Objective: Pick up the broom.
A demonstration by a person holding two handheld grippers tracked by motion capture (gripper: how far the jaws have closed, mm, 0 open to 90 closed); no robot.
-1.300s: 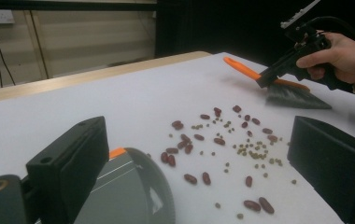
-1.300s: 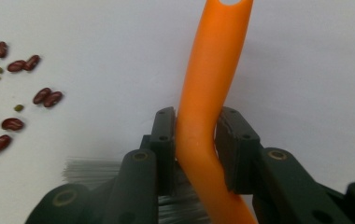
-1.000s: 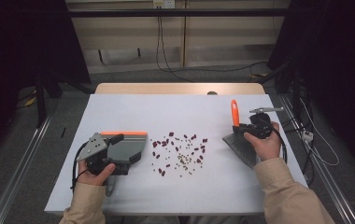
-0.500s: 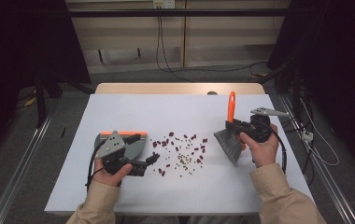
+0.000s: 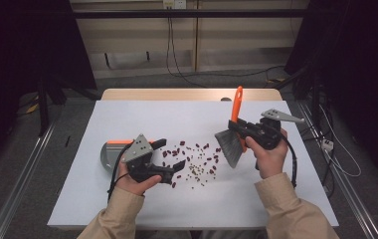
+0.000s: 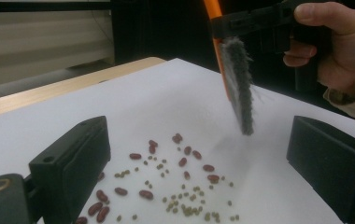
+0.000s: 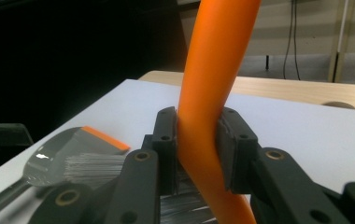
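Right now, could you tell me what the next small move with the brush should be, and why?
Probably lower the brush to the table just right of the scattered beans. The right gripper is shut on its orange handle, and the bristles hang above the white table. The grey dustpan waits on the beans' far side, beside the open left gripper.

White table top (image 5: pixel 127 114), wooden strip (image 5: pixel 187 94) along its far edge, cables (image 5: pixel 169 45) hanging against the back wall, grey floor (image 5: pixel 18 149).

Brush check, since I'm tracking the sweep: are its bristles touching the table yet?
No, the brush hangs from the right tool, bristle tips above the table.
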